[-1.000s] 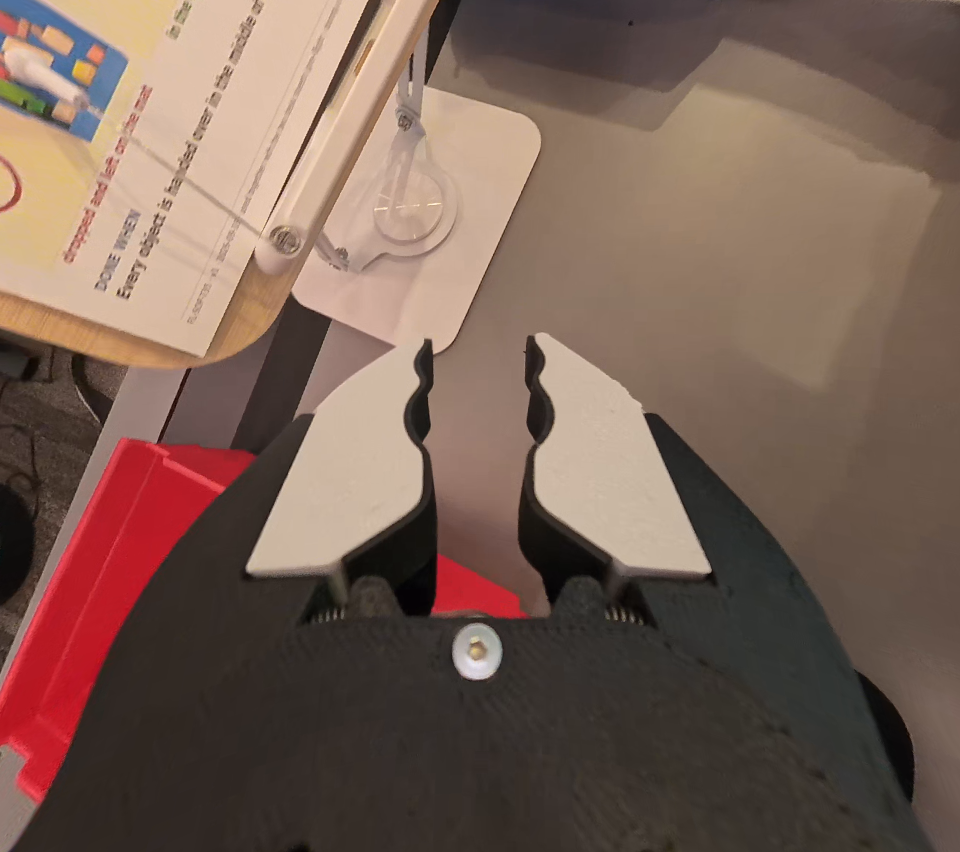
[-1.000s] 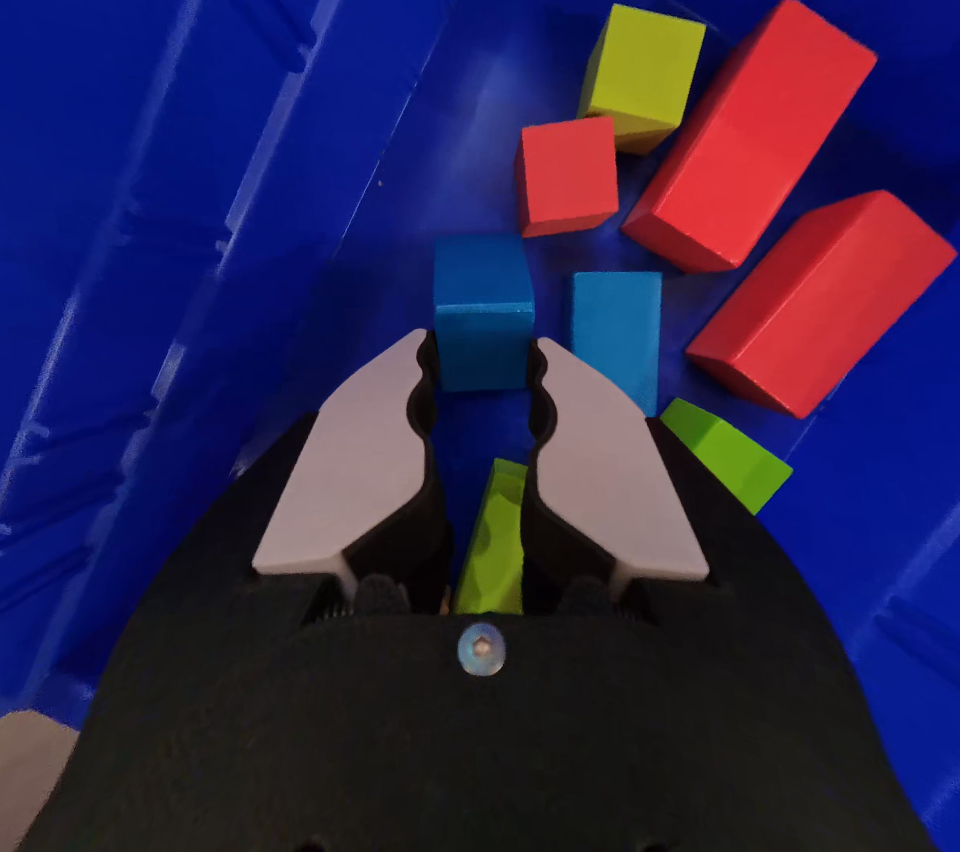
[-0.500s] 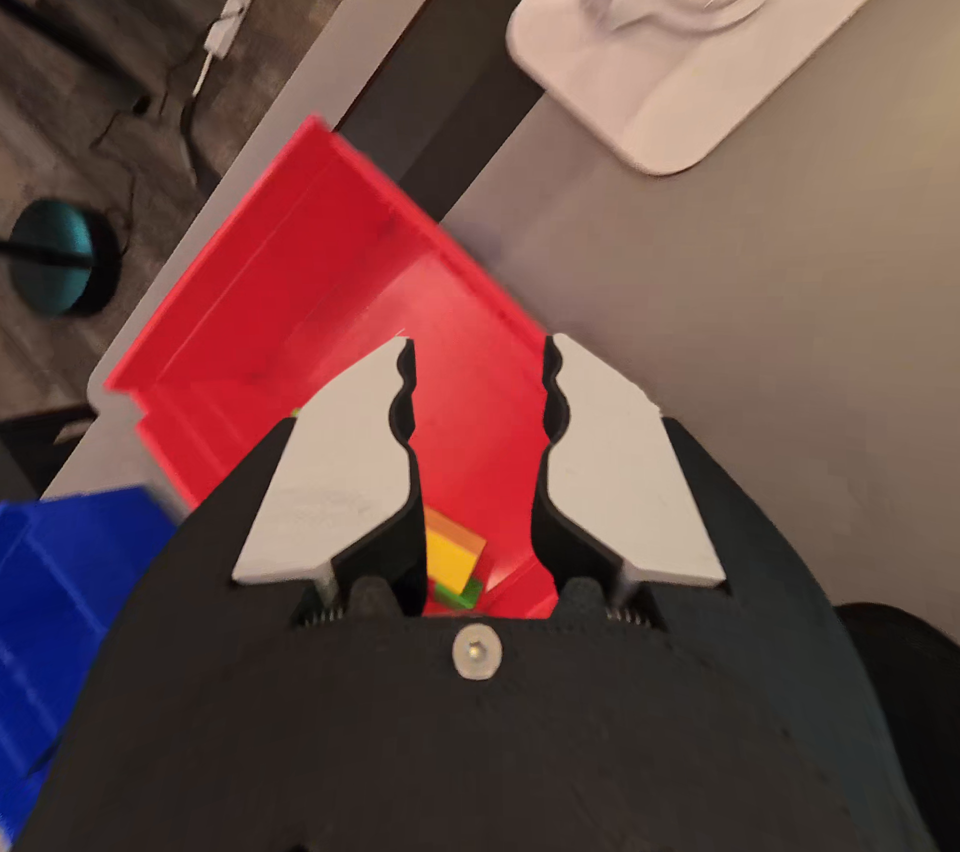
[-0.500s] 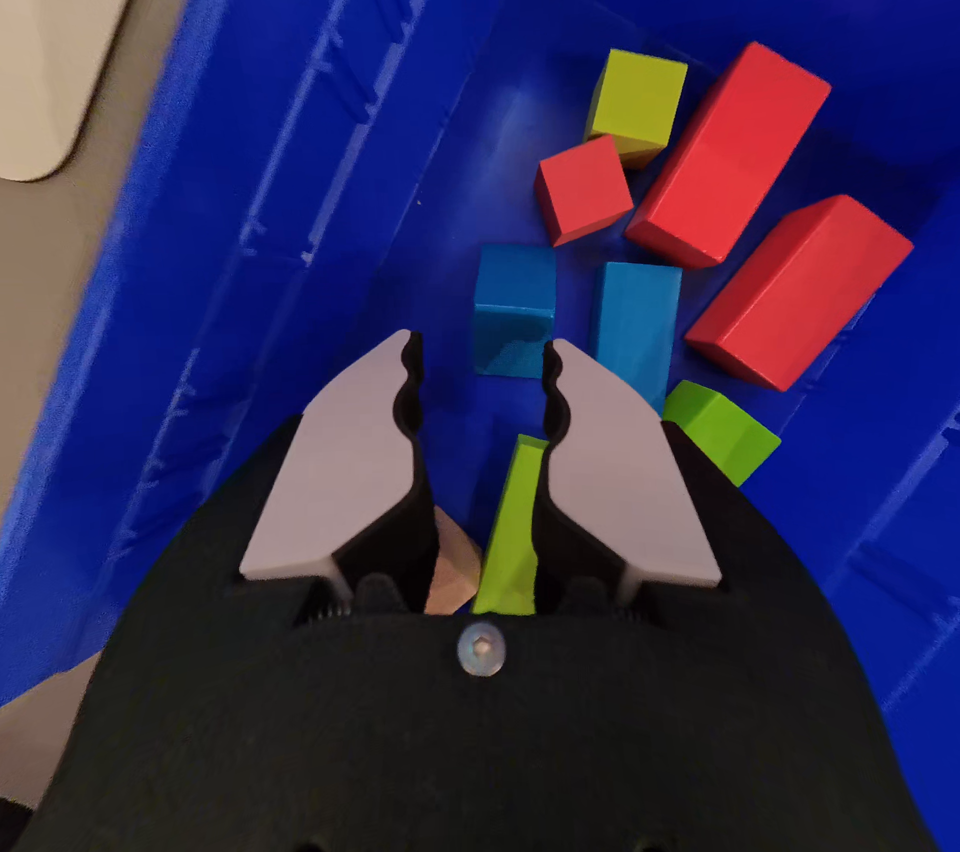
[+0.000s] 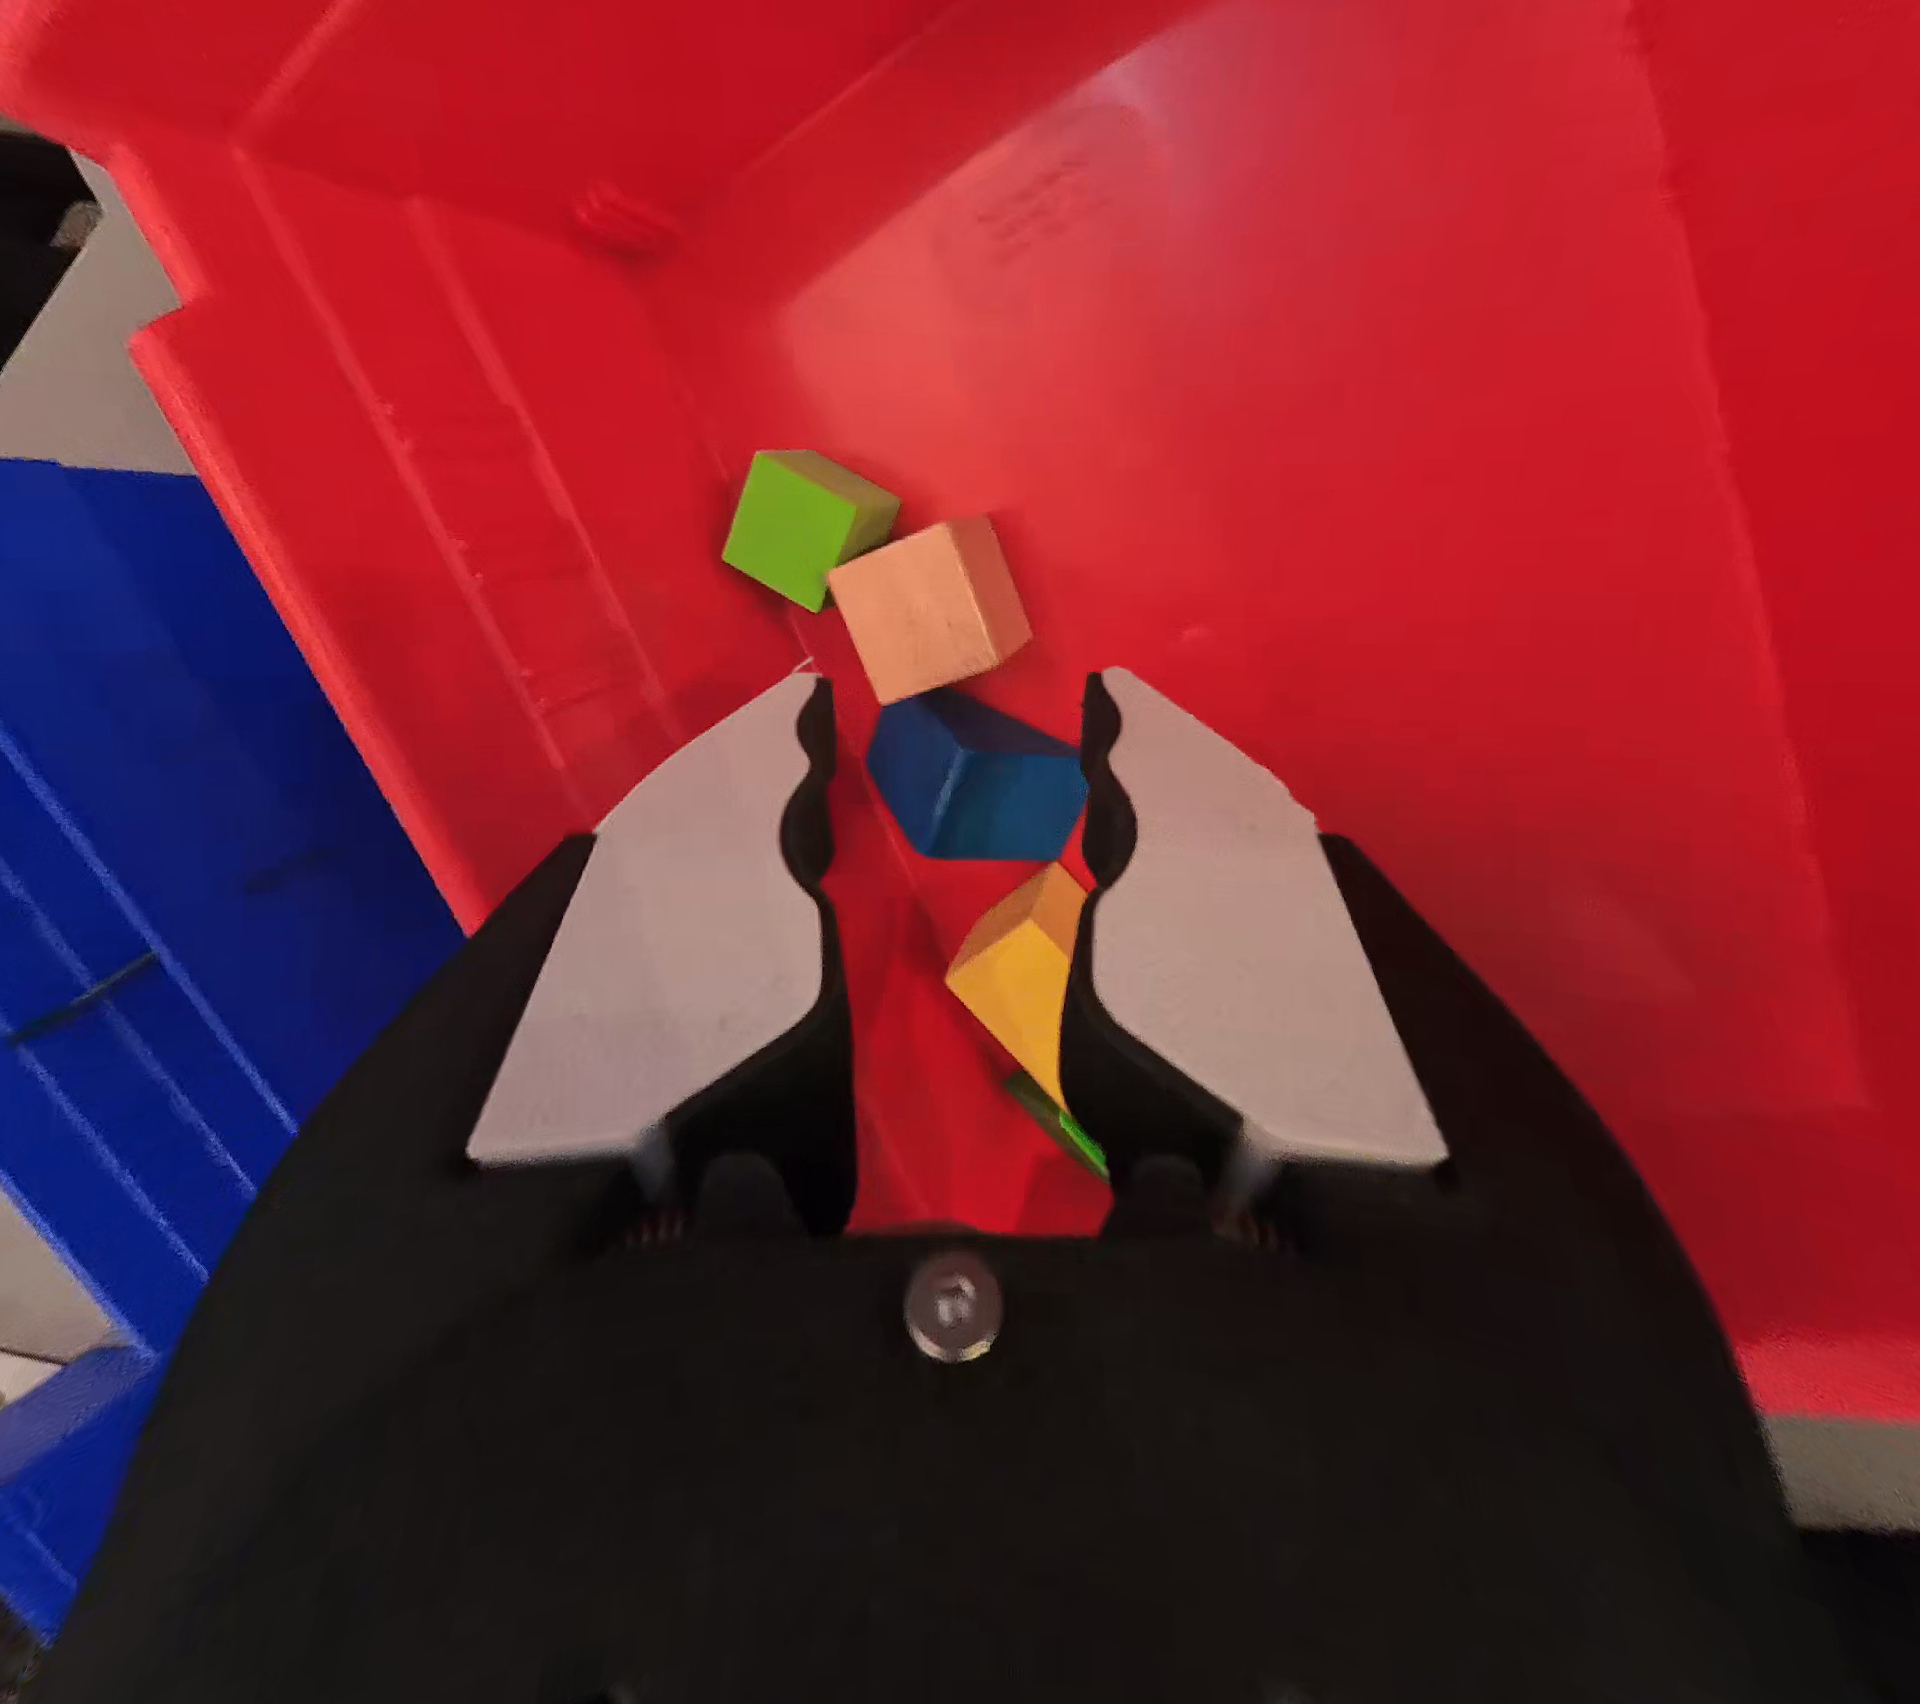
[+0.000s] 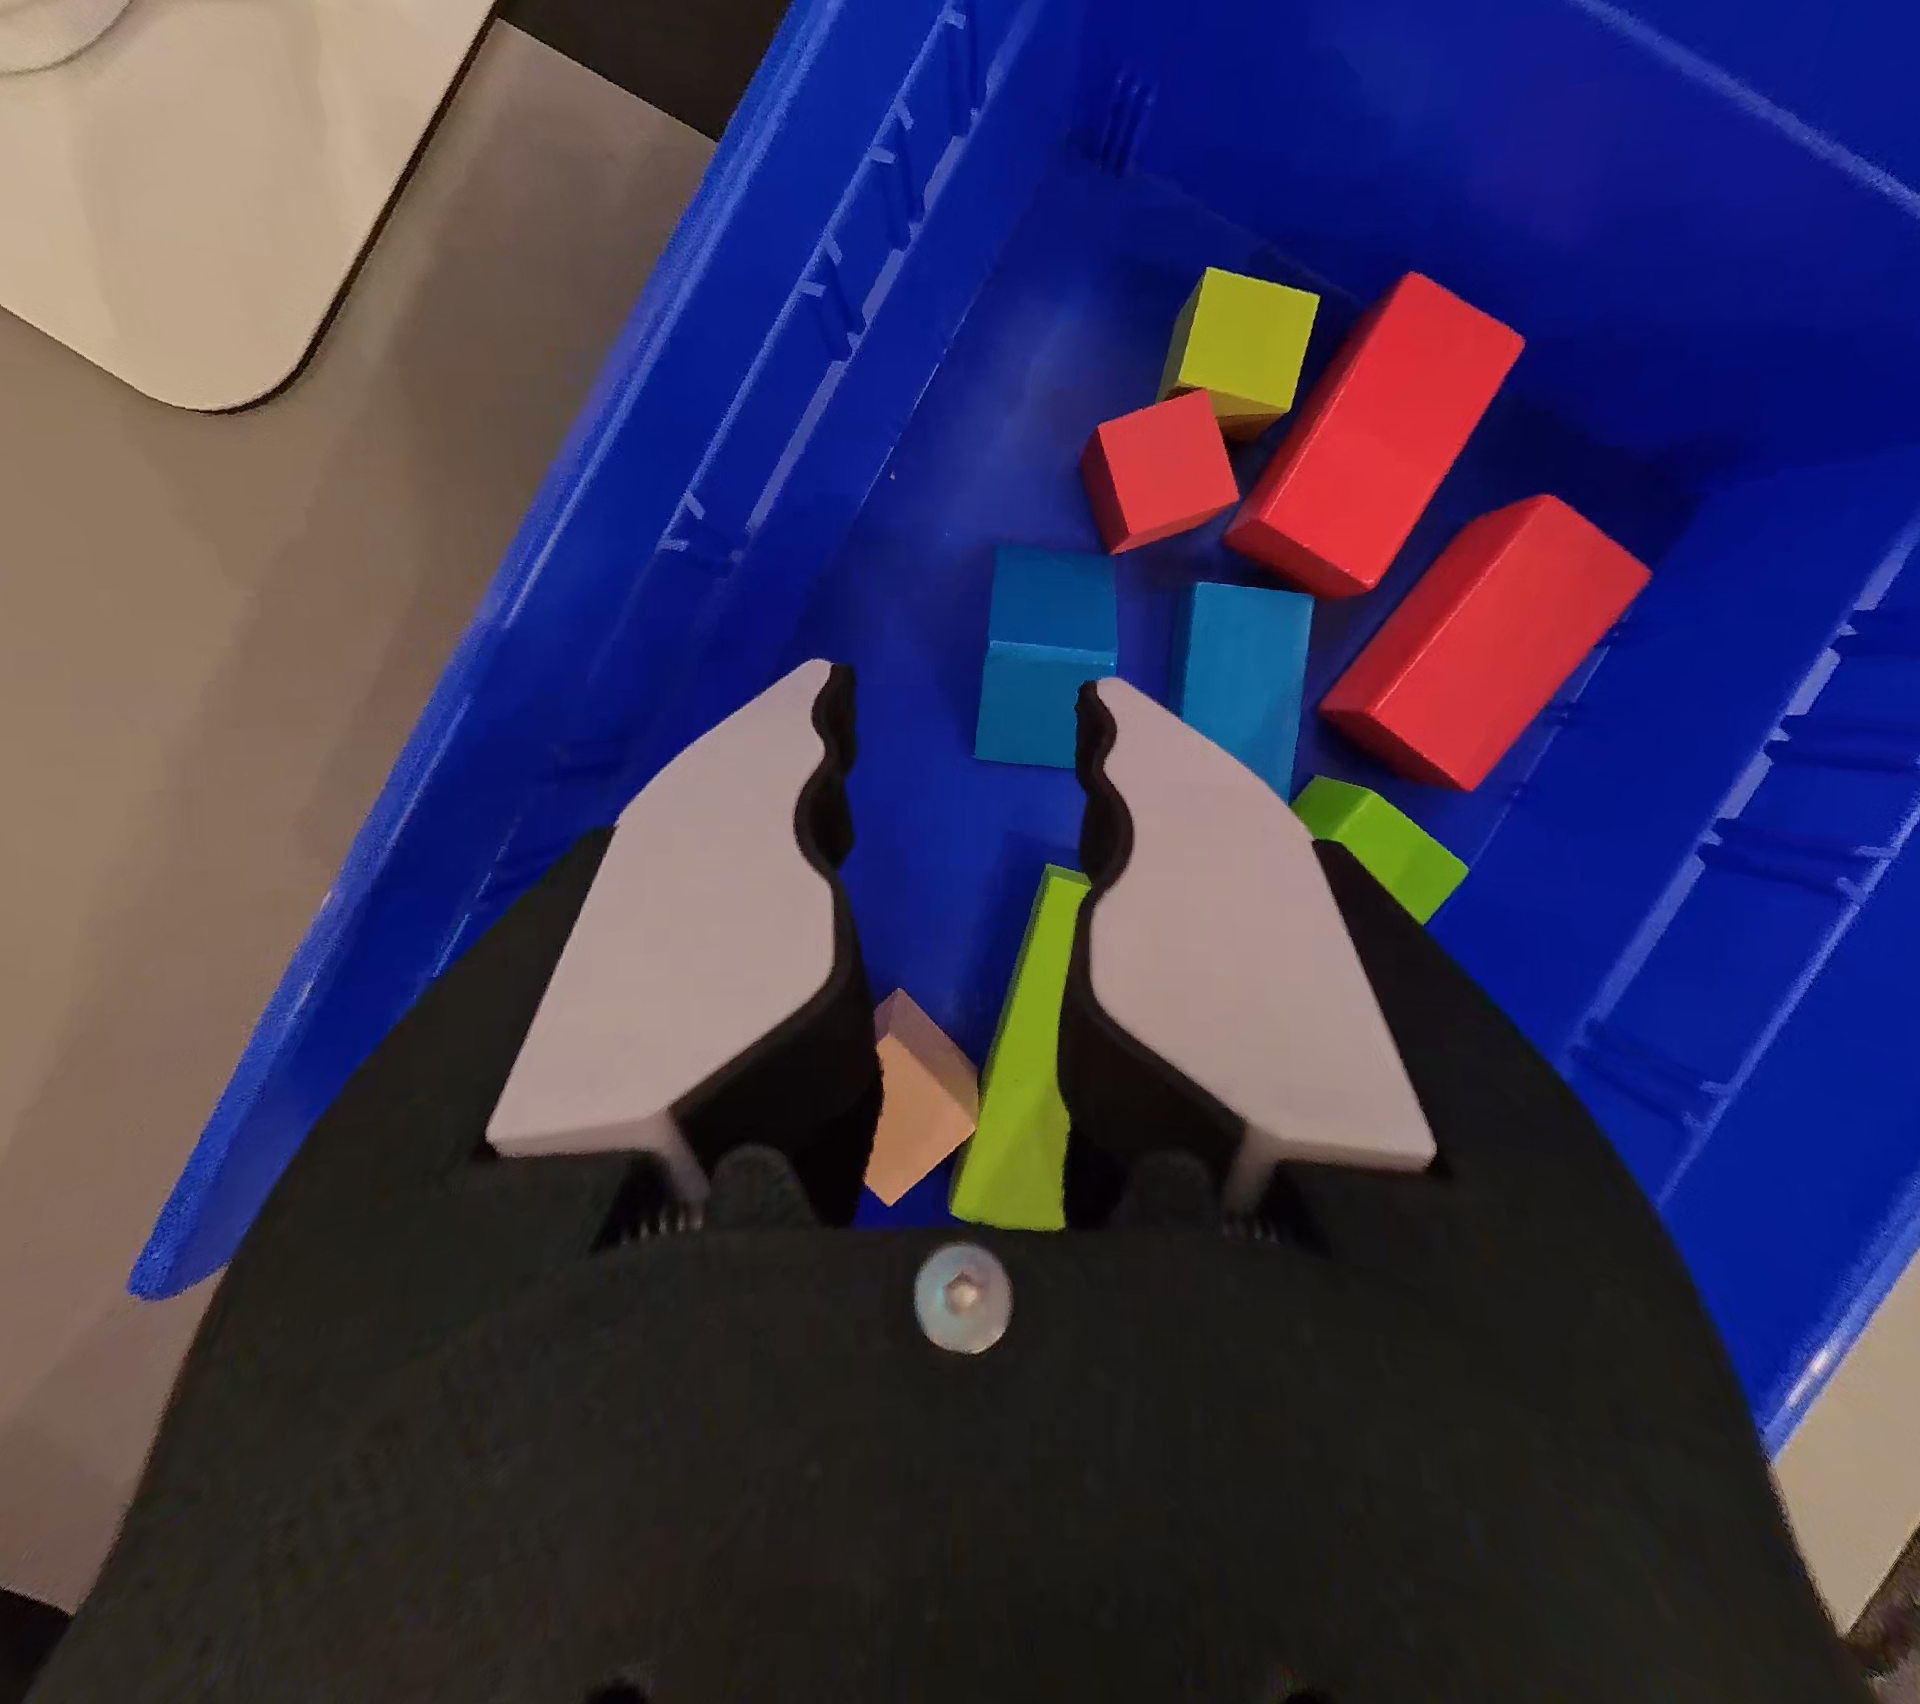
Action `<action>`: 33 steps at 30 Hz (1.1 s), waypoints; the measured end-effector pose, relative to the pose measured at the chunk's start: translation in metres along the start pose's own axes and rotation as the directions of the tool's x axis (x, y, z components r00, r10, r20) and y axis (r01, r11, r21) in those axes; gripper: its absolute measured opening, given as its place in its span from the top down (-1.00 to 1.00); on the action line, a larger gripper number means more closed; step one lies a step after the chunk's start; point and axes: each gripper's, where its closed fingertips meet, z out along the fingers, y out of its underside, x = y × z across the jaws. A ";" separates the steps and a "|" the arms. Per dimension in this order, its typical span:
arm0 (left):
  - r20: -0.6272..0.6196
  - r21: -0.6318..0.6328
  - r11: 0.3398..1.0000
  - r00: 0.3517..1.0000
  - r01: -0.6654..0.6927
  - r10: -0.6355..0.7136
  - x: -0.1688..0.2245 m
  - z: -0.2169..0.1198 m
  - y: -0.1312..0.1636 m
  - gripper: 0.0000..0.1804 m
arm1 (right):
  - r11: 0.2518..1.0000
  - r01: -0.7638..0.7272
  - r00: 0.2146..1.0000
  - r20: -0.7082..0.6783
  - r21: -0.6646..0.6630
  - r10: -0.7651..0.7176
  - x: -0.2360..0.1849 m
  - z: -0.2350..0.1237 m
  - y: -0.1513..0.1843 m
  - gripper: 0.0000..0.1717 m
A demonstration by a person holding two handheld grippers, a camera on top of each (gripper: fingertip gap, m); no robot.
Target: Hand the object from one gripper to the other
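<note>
Both tongs stand wide and hold nothing. The left tongs (image 5: 951, 761) hover in the red bin (image 5: 1351, 304) over a blue block (image 5: 977, 787); the right tongs (image 6: 961, 740) hover over the blue bin (image 6: 1455, 44). Crowding blocks could spoil a clean grip.

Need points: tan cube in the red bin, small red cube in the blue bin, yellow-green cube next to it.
tan cube (image 5: 920, 615), left wrist view, on its pale top face
small red cube (image 6: 1169, 465), right wrist view, on its top face
yellow-green cube (image 6: 1247, 340), right wrist view, on its top face
</note>
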 end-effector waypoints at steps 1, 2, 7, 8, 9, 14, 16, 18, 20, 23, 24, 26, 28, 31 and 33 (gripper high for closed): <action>-0.014 -0.007 1.000 1.000 0.023 -0.023 0.000 0.005 0.000 0.49 | 1.000 0.003 1.000 -0.003 0.003 -0.002 0.000 -0.001 -0.001 0.54; -0.033 -0.020 0.999 0.998 0.044 -0.045 0.000 0.010 0.000 0.46 | 1.000 0.005 1.000 -0.004 0.008 -0.005 -0.001 -0.002 -0.002 0.54; -0.015 -0.081 0.995 0.998 0.059 -0.060 -0.005 0.030 0.002 0.41 | 0.999 0.024 1.000 -0.010 0.028 -0.024 -0.004 -0.007 -0.008 0.54; -0.014 -0.088 0.995 0.998 0.056 -0.057 -0.005 0.032 0.003 0.42 | 0.999 0.026 1.000 -0.013 0.030 -0.026 -0.004 -0.008 -0.008 0.54; -0.019 -0.099 0.993 0.998 0.056 -0.058 -0.004 0.035 0.004 0.43 | 0.999 0.030 0.999 -0.016 0.030 -0.029 -0.004 -0.009 -0.009 0.54; -0.009 -0.085 0.994 0.998 0.061 -0.062 -0.005 0.042 0.005 0.56 | 0.998 0.045 0.999 -0.029 0.052 -0.044 -0.007 -0.017 -0.015 0.55; -0.026 -0.042 0.997 0.997 0.070 -0.071 -0.005 0.040 0.000 0.60 | 0.996 0.053 0.998 -0.035 0.067 -0.050 -0.008 -0.022 -0.018 0.55; -0.042 -0.007 0.999 0.998 0.054 -0.054 -0.001 0.037 -0.003 0.60 | 0.994 0.062 0.997 -0.043 0.091 -0.058 -0.010 -0.030 -0.023 0.55; -0.053 0.037 0.998 0.998 0.042 -0.040 0.004 0.032 -0.008 0.61 | 0.990 0.076 0.996 -0.057 0.116 -0.070 -0.013 -0.039 -0.028 0.56; -0.056 0.073 0.997 0.998 0.021 -0.017 0.009 0.026 -0.010 0.61 | 0.982 0.102 0.993 -0.079 0.157 -0.091 -0.018 -0.055 -0.036 0.56; -0.054 0.083 0.996 0.998 0.015 -0.010 0.011 0.024 -0.011 0.61 | 0.979 0.110 0.992 -0.086 0.171 -0.097 -0.020 -0.060 -0.039 0.57; -0.064 0.117 0.993 0.998 0.000 0.008 0.016 0.017 -0.013 0.61 | 0.971 0.127 0.990 -0.093 0.201 -0.111 -0.026 -0.071 -0.045 0.57; -0.081 0.172 0.985 0.996 -0.009 0.023 0.022 0.006 -0.018 0.61 | 0.961 0.145 0.989 -0.074 0.237 -0.131 -0.035 -0.080 -0.051 0.56; -0.111 0.264 0.964 0.994 0.008 0.023 0.030 -0.013 -0.025 0.61 | 0.943 0.165 0.986 -0.044 0.287 -0.160 -0.047 -0.090 -0.058 0.56; -0.135 0.319 0.948 0.990 0.016 0.029 0.037 -0.027 -0.028 0.61 | 0.930 0.183 0.983 -0.053 0.319 -0.176 -0.052 -0.099 -0.063 0.56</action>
